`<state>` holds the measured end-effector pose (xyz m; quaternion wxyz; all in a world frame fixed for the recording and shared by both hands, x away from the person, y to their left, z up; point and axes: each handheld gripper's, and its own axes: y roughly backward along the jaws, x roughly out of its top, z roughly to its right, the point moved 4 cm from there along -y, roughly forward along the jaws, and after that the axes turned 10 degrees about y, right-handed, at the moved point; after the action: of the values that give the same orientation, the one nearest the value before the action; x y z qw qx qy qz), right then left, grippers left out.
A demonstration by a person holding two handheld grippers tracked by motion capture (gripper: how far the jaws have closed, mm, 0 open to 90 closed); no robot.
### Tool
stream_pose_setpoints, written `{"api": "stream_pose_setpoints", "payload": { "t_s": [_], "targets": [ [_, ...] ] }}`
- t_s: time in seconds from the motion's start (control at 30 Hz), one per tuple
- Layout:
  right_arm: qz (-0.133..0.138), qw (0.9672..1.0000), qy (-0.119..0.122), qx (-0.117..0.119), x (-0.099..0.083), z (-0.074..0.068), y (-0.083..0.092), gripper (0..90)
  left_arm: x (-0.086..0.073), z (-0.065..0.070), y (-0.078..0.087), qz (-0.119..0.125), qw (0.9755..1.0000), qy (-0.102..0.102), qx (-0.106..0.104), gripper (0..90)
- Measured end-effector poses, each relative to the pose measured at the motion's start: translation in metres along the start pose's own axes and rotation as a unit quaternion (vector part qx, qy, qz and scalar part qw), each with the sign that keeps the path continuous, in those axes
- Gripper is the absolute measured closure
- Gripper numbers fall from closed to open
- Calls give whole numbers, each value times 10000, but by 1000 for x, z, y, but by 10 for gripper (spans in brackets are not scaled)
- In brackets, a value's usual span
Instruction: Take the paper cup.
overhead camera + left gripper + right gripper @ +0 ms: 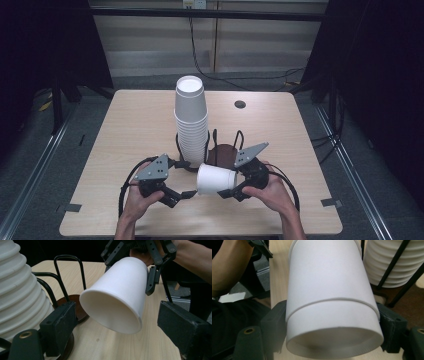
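White foam cup, lying on its side low in the frame's centre above the table, is clamped near its base by the right tool, its open mouth pointing left at the narrowly parted, empty left tool.

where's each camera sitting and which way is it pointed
High view: above the person's side of the light wooden table, looking forward and down; forearms, hands and both tools show.
Left gripper view: rides the left hand-held gripper, looking along its black jaws at the single white foam cup's open mouth; the other forearm shows.
Right gripper view: rides the right hand-held gripper, whose jaws clamp that cup; a forearm shows at upper left.
Both gripper views share the cup and the tall stack of white foam cups.
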<state>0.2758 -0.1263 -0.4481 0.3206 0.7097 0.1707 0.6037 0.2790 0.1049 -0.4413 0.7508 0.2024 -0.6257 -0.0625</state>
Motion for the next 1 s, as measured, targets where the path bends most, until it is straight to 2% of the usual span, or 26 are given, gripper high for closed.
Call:
{"api": "stream_pose_setpoints", "payload": {
  "t_s": [0.1,0.13,0.17,0.27,0.33,0.47,0.63,0.77,0.8,0.83,0.87,0.93,0.97,1.0],
  "targets": [
    [124,9999,18,-7,0,-1,0,231,-1,0,-1,-22,9999,73,-90,155],
    [190,9998,0,-18,-1,-1,1,232,-2,-1,-2,-30,9999,82,-83,158],
    [294,9996,5,-24,-1,-2,1,231,-3,-1,-2,-10,9999,117,17,155],
    [382,9992,18,-59,-1,-3,1,231,-5,-2,-3,-17,9999,144,-1,156],
    [562,9984,56,-36,0,-7,-1,231,-7,-2,-2,38,9998,169,0,156],
    [738,9973,36,-44,0,-7,-5,231,-8,-2,0,142,9996,245,-62,155],
    [946,9955,5,-86,-4,-6,-8,231,-9,-3,0,186,9995,265,-31,156],
    [1283,9917,-23,-91,-9,-6,-7,231,-9,-3,1,246,9992,298,-71,155],
    [1283,9917,-23,-91,-9,-6,-7,231,-9,-3,1,274,9990,346,-113,155],
    [1390,9903,-25,-80,-9,-6,-6,231,-9,-3,0,311,9987,374,-172,156],
    [1568,9876,-27,31,-10,-7,-6,231,-9,-3,1,315,9988,368,-101,155],
    [1691,9855,-35,99,-12,-7,-8,230,-10,-3,0,325,9986,391,-130,155],
    [1691,9855,-35,99,-12,-7,-8,230,-10,-3,0,325,9986,391,-130,155],
    [1782,9839,-42,91,-13,-7,-9,230,-12,-3,-1,344,9985,395,-139,155]
  ]
}}
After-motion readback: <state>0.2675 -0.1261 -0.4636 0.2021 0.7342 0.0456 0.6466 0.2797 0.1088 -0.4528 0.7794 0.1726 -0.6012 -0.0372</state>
